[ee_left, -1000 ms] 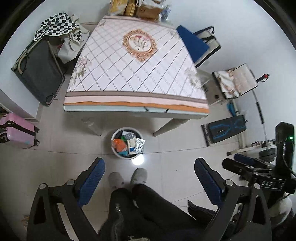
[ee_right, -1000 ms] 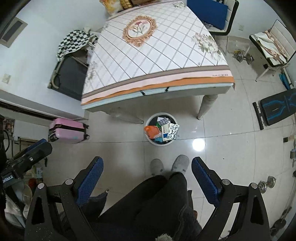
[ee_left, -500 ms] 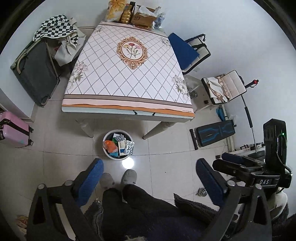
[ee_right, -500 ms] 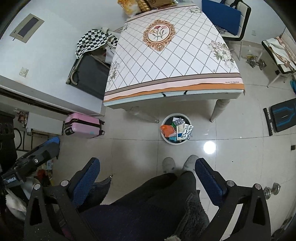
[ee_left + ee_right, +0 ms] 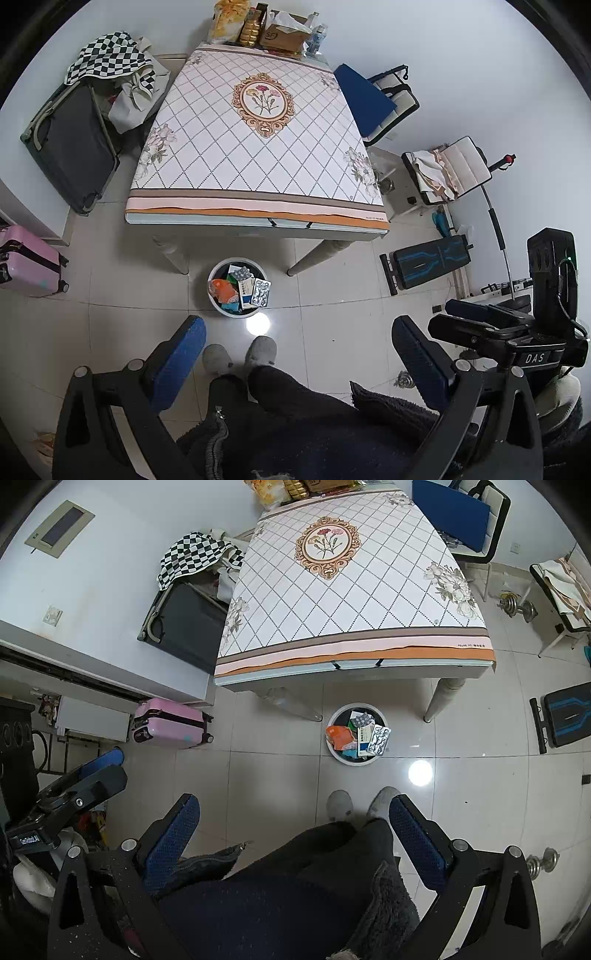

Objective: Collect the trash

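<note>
A round white trash bin (image 5: 218,308) (image 5: 341,757) stands on the tiled floor in front of the table, filled with trash (image 5: 242,288) (image 5: 360,734): orange wrappers, medicine boxes and blister packs. My left gripper (image 5: 297,330) hangs high above the floor, open, with nothing between its blue pads. My right gripper (image 5: 293,808) is likewise open and empty, well above and nearer than the bin. The right gripper also shows at the right edge of the left wrist view (image 5: 480,317). The table top (image 5: 255,147) (image 5: 351,590) with its diamond-pattern cloth is bare except at its far end.
The person's legs and grey slippers (image 5: 240,354) (image 5: 364,803) stand just before the bin. Boxes and bags (image 5: 266,26) crowd the table's far end. Around it are a dark suitcase (image 5: 74,147), a pink suitcase (image 5: 26,262), chairs (image 5: 380,99), a bench (image 5: 428,262) and dumbbells (image 5: 517,607).
Both grippers have risen and drawn back, so the table and the bin look smaller and farther. The right gripper's pads stand slightly wider apart than a second ago.
</note>
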`<action>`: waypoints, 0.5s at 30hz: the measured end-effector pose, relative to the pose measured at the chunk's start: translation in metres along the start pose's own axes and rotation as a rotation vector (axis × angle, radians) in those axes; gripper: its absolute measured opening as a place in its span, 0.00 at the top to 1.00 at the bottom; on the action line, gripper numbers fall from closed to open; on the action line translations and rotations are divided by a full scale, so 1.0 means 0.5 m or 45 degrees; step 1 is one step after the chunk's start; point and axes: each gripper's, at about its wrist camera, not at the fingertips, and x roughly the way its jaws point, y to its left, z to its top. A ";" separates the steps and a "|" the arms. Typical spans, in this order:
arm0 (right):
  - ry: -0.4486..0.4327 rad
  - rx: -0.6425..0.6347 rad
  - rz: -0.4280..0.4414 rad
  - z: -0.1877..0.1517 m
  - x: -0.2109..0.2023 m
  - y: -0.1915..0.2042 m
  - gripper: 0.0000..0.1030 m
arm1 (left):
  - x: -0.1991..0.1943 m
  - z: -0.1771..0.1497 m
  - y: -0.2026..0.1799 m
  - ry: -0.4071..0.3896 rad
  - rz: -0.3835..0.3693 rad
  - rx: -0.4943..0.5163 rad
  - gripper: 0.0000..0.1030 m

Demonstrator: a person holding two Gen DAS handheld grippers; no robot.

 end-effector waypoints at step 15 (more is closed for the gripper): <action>0.009 0.023 -0.006 0.004 -0.009 -0.009 0.00 | 0.018 0.007 -0.025 0.030 -0.024 0.043 0.00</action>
